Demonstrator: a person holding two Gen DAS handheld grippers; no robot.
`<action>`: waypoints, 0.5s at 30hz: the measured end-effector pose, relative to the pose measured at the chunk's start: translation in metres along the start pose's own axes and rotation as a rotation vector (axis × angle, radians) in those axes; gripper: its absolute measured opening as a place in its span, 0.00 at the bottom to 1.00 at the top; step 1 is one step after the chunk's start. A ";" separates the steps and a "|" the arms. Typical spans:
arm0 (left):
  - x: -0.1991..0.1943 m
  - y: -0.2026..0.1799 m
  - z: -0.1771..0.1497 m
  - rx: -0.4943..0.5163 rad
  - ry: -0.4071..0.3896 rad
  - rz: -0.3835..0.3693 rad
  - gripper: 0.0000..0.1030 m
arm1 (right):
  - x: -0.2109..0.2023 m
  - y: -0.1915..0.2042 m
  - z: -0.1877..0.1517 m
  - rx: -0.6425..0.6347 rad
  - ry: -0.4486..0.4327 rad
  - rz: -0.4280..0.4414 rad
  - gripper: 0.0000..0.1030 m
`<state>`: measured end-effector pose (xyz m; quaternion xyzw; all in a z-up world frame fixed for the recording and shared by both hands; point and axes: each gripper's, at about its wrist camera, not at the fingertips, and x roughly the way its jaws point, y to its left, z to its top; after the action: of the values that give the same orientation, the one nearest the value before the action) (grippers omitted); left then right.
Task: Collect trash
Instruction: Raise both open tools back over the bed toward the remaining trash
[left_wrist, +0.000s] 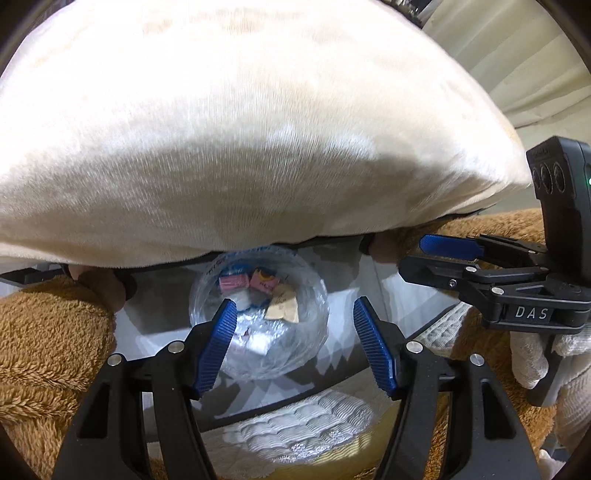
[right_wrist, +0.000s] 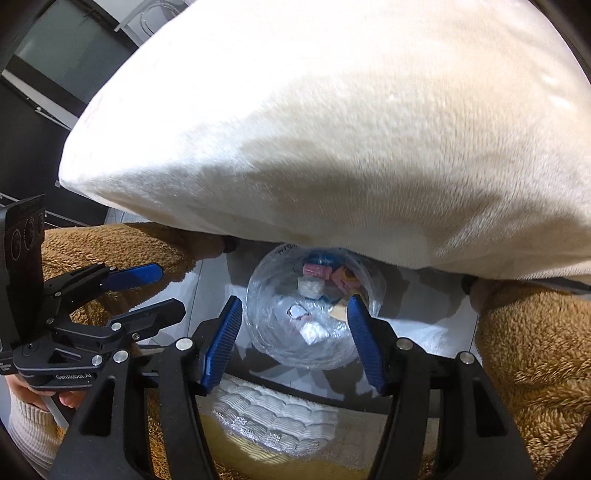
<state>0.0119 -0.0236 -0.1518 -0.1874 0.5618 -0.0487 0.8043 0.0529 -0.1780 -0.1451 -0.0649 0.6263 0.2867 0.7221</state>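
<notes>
A clear plastic trash bag (left_wrist: 258, 354) lines a round bin below me, also in the right wrist view (right_wrist: 280, 332). It holds pink wrappers (left_wrist: 233, 282), a tan paper scrap (left_wrist: 282, 310) and white crumpled bits (right_wrist: 312, 286). A large cream pillow (left_wrist: 258, 129) hangs above the bin and covers its far rim; it also fills the right wrist view (right_wrist: 351, 129). My left gripper (left_wrist: 295, 347) is open and empty above the bin. My right gripper (right_wrist: 295, 341) is open and empty above it too, and shows at the right of the left view (left_wrist: 417, 254).
Brown fleece-sleeved arms (left_wrist: 48, 332) of a person hold the pillow at both sides (right_wrist: 535, 350). A white quilted mattress edge (left_wrist: 295, 424) lies under the grippers. Grey floor tiles (left_wrist: 369, 280) surround the bin. Dark furniture (right_wrist: 37, 110) stands at far left.
</notes>
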 end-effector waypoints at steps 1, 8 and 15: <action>-0.004 0.000 0.000 0.001 -0.018 -0.008 0.63 | -0.005 0.000 0.000 -0.006 -0.022 0.007 0.57; -0.037 -0.002 0.002 0.017 -0.172 -0.076 0.63 | -0.044 0.005 -0.002 -0.074 -0.204 0.021 0.57; -0.070 -0.004 0.010 0.040 -0.318 -0.111 0.63 | -0.076 0.006 0.009 -0.122 -0.350 0.039 0.58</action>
<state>-0.0035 -0.0045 -0.0852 -0.2075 0.4153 -0.0739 0.8826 0.0535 -0.1940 -0.0699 -0.0457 0.4737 0.3450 0.8090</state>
